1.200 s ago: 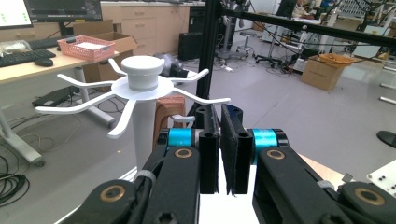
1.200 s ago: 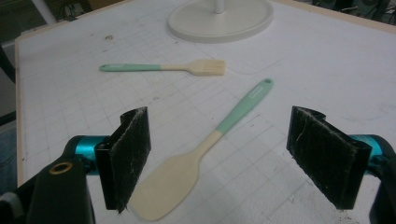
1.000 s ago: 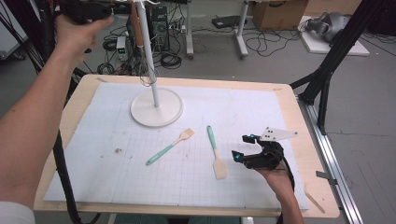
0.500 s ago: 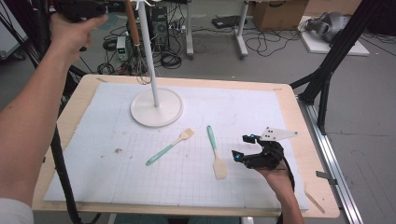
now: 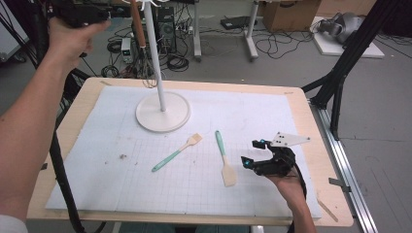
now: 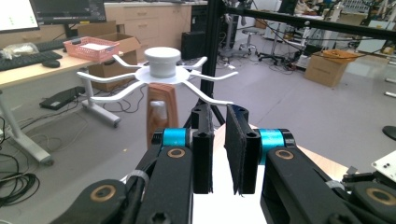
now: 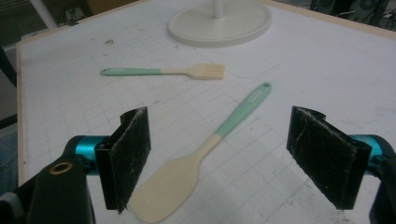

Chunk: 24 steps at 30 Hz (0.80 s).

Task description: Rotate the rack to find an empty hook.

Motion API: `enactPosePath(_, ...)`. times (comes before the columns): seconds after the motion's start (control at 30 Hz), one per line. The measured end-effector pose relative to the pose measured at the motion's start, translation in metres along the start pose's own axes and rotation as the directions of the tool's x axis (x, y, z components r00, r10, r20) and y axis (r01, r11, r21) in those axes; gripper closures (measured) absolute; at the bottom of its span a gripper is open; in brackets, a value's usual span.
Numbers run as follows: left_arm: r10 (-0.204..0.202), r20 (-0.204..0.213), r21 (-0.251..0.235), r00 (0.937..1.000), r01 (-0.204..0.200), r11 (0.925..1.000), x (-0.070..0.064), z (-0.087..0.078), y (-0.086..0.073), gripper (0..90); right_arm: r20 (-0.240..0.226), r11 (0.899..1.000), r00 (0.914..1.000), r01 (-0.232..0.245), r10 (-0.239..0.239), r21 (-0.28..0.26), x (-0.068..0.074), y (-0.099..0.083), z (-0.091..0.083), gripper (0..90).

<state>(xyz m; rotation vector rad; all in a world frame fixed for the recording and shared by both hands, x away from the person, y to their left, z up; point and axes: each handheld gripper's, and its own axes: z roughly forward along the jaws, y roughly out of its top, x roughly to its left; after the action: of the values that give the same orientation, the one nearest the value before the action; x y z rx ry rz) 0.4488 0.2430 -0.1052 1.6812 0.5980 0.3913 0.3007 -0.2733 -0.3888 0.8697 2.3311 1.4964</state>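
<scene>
A white rack on a round base stands at the back of the mat. From its top arms hangs a whisk with a wooden handle. My left gripper is held high just left of that handle, jaws almost together with nothing between them. A teal-handled brush and a teal-handled spatula lie on the mat. My right gripper stands open just right of the spatula, whose blade lies between the jaws.
A white gridded mat covers the wooden table. Cables, table legs and a cardboard box sit on the floor behind. A black frame leg stands at the right rear corner.
My left hand and gripper have drawn slightly left, away from the rack, and the whisk has swung a little. The right gripper, brush and spatula have not moved.
</scene>
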Motion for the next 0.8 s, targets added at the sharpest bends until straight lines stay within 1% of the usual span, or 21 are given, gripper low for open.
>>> enactPosePath(0.13, 0.005, 0.004, 0.005, 1.0000, -0.005, 1.0000, -0.002, -0.003, -0.004, 78.3, -0.001, 1.000, 1.0000, 0.000, 0.000, -0.001, 0.000, 0.000, 0.000, 20.8)
enactPosePath(0.2, 0.008, 0.012, 0.017, 0.9999, -0.009, 0.9998, -0.003, -0.004, -0.006, 77.9, -0.006, 1.000, 1.0000, -0.004, 0.004, 0.003, 0.001, 0.000, 0.000, 20.8)
enactPosePath(0.23, 0.013, 0.012, 0.016, 0.9998, -0.014, 0.9998, -0.004, -0.005, -0.007, 77.4, -0.003, 1.000, 1.0000, -0.002, 0.002, 0.002, 0.000, 0.000, 0.000, 20.9)
enactPosePath(0.3, 0.008, 0.021, 0.006, 0.9997, -0.008, 0.9999, -0.006, -0.007, -0.010, 76.8, -0.006, 1.000, 1.0000, -0.004, 0.004, -0.001, 0.000, 0.001, 0.001, 20.8)
enactPosePath(0.63, 0.027, 0.034, 0.021, 0.9991, -0.027, 0.9994, -0.013, -0.013, -0.021, 72.7, -0.007, 1.000, 1.0000, -0.003, 0.002, -0.016, -0.003, 0.004, -0.001, 20.8)
enactPosePath(0.77, 0.021, 0.029, 0.025, 0.9994, -0.022, 0.9994, -0.014, -0.016, -0.027, 70.0, -0.004, 1.000, 1.0000, -0.001, 0.001, -0.020, -0.003, 0.006, -0.001, 20.8)
enactPosePath(0.8, 0.011, 0.027, 0.029, 0.9996, -0.012, 0.9995, -0.014, -0.017, -0.028, 68.7, -0.002, 1.000, 1.0000, 0.000, 0.000, -0.020, -0.003, 0.006, -0.001, 20.8)
